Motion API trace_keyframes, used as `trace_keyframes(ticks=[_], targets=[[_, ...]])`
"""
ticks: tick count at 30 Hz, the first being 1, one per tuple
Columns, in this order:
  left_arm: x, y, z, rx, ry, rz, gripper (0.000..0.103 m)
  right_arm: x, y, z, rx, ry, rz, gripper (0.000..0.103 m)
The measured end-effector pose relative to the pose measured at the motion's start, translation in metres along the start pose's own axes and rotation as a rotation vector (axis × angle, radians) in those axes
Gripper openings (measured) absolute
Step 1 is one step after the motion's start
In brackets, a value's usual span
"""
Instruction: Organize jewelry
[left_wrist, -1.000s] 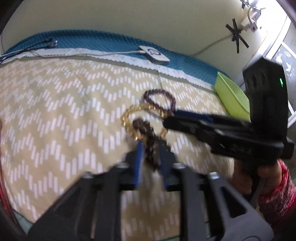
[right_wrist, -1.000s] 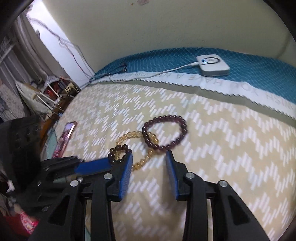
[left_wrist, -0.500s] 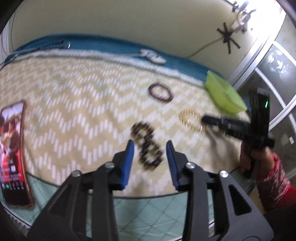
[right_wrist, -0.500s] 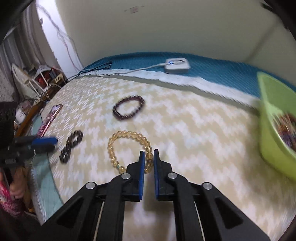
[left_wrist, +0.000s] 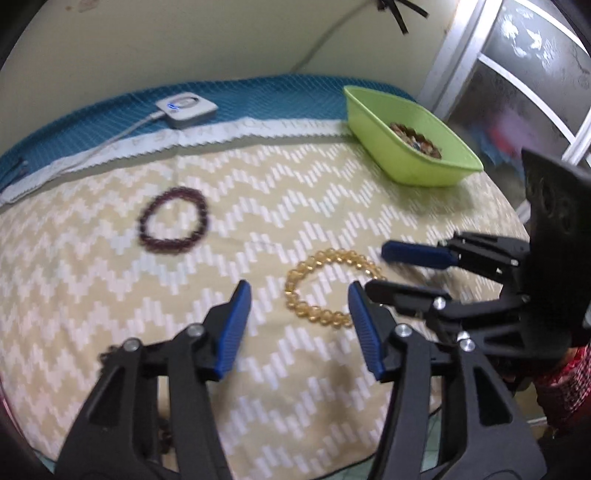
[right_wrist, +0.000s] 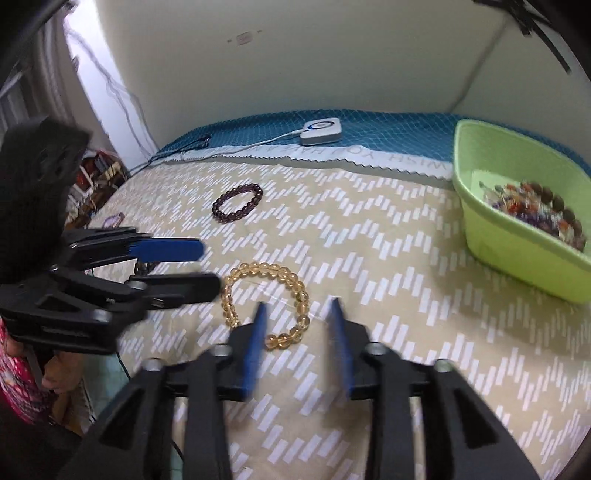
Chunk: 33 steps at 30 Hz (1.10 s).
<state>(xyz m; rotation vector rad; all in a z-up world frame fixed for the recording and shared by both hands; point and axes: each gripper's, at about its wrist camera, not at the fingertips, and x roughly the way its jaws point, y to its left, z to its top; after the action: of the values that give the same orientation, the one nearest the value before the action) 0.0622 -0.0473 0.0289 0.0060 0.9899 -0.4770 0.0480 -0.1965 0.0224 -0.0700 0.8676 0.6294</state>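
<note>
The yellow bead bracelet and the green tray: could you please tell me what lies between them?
Only bare zigzag-patterned cloth. In the right wrist view, nothing sits between the yellow bead bracelet and the green tray; the left wrist view agrees.

A yellow bead bracelet lies flat on the patterned cloth. A dark purple bracelet lies well apart, farther back. The green bin holds mixed beads.
</note>
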Motion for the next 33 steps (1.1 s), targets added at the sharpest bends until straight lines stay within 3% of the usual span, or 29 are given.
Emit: trace_keyframes(ticks=[1, 3, 4, 7, 10, 19, 22, 24, 26, 27, 29, 31, 33], targets=[[0.006, -0.003, -0.001, 0.019, 0.017, 0.01, 0.029, 0.002, 0.003, 0.0, -0.03, 0.003, -0.013, 0.017], [0.008, -0.008, -0.005, 0.063, 0.007, 0.057, 0.01, 0.004, 0.009, -0.001, -0.082, 0.001, -0.031, 0.01], [0.007, -0.007, -0.005, 0.06, 0.007, 0.053, 0.007, 0.006, 0.008, -0.001, -0.087, 0.005, -0.03, 0.0], [0.004, 0.0, -0.001, 0.018, 0.027, -0.01, 0.006, 0.005, 0.0, 0.002, -0.048, 0.0, 0.008, 0.0], [-0.001, -0.004, 0.011, 0.002, 0.008, -0.05, 0.006, -0.011, -0.011, 0.01, 0.0, -0.064, 0.043, 0.0], [-0.017, -0.058, 0.111, 0.084, -0.128, -0.17, 0.007, -0.092, -0.076, 0.053, 0.099, -0.3, -0.08, 0.0], [-0.005, -0.081, 0.145, 0.095, -0.146, -0.192, 0.007, -0.104, -0.109, 0.063, 0.156, -0.322, -0.111, 0.0], [0.007, -0.093, 0.161, 0.094, -0.173, -0.165, 0.007, -0.102, -0.129, 0.068, 0.197, -0.325, -0.117, 0.0], [0.028, -0.101, 0.179, 0.089, -0.198, -0.108, 0.033, -0.089, -0.152, 0.075, 0.235, -0.325, -0.129, 0.0], [0.038, -0.101, 0.183, 0.084, -0.2, -0.063, 0.059, -0.083, -0.158, 0.076, 0.246, -0.319, -0.157, 0.0], [0.052, -0.097, 0.186, 0.055, -0.183, 0.01, 0.061, -0.076, -0.17, 0.072, 0.297, -0.323, -0.208, 0.0], [0.044, -0.083, 0.174, 0.015, -0.189, -0.059, 0.061, -0.083, -0.171, 0.059, 0.351, -0.379, -0.148, 0.0], [0.027, -0.072, 0.157, 0.009, -0.227, -0.065, 0.061, -0.091, -0.162, 0.042, 0.372, -0.422, -0.124, 0.0]])
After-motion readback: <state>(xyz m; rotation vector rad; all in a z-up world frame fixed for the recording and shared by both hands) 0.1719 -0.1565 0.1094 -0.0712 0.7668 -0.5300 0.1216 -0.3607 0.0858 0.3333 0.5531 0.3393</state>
